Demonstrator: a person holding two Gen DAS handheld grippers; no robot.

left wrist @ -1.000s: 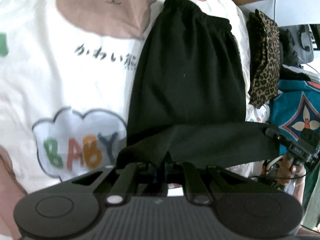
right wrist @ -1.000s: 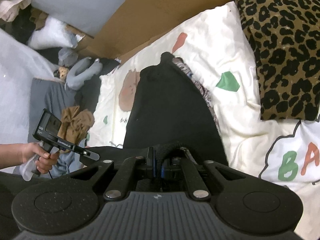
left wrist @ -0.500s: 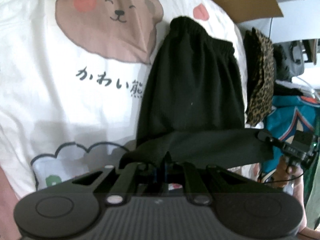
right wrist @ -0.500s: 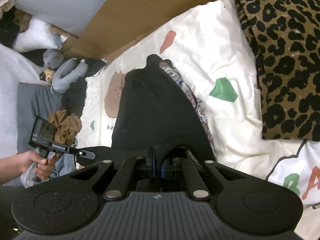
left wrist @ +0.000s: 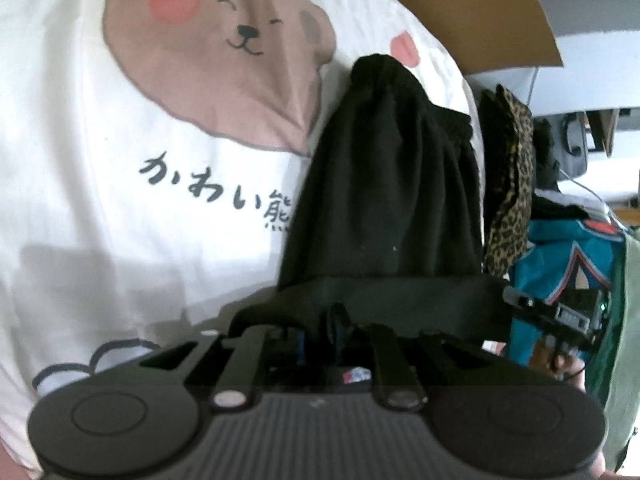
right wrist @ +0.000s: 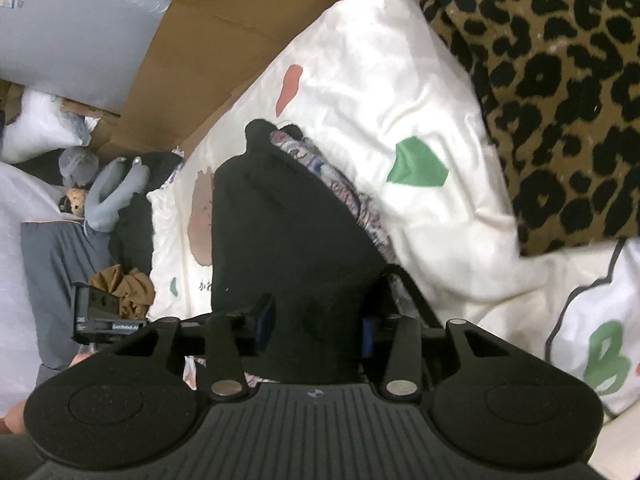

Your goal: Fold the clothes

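So we're working on the big white bedspread [left wrist: 120, 220], the one with the bear face and the kana on it, and it takes up most of both views. Off to one edge there's a leopard-print cushion [right wrist: 560, 92], plus a slab of cardboard [right wrist: 240, 28] leaning up at the back.

The thing we're actually folding is the black shorts [left wrist: 384, 200]. They're lying lengthwise on the bedspread with the elastic waistband at the far end, and the near hem edge is lifted off the bed and stretched sideways between our two grippers. In the right wrist view we can see a strip of patterned fabric [right wrist: 340, 184] peeking out along the side of the shorts; can't tell if that's lining or another garment underneath.

Left gripper [left wrist: 320, 336]: fingers pressed together on the near edge of the shorts, pinching a bit of the hem. Right gripper [right wrist: 316, 320]: fingers spread apart, with black cloth bunched up in the gap between them. Whether it's got any hold on the fabric, we can't tell, but it doesn't look clamped.

Progress-wise, we'd say early-to-middle. The shorts look already halved lengthwise (narrow, one leg on the other), and what's left seems to be carrying that near end up over toward the waistband and flattening it. With one side possibly loose, that edge could sag and fold crooked.
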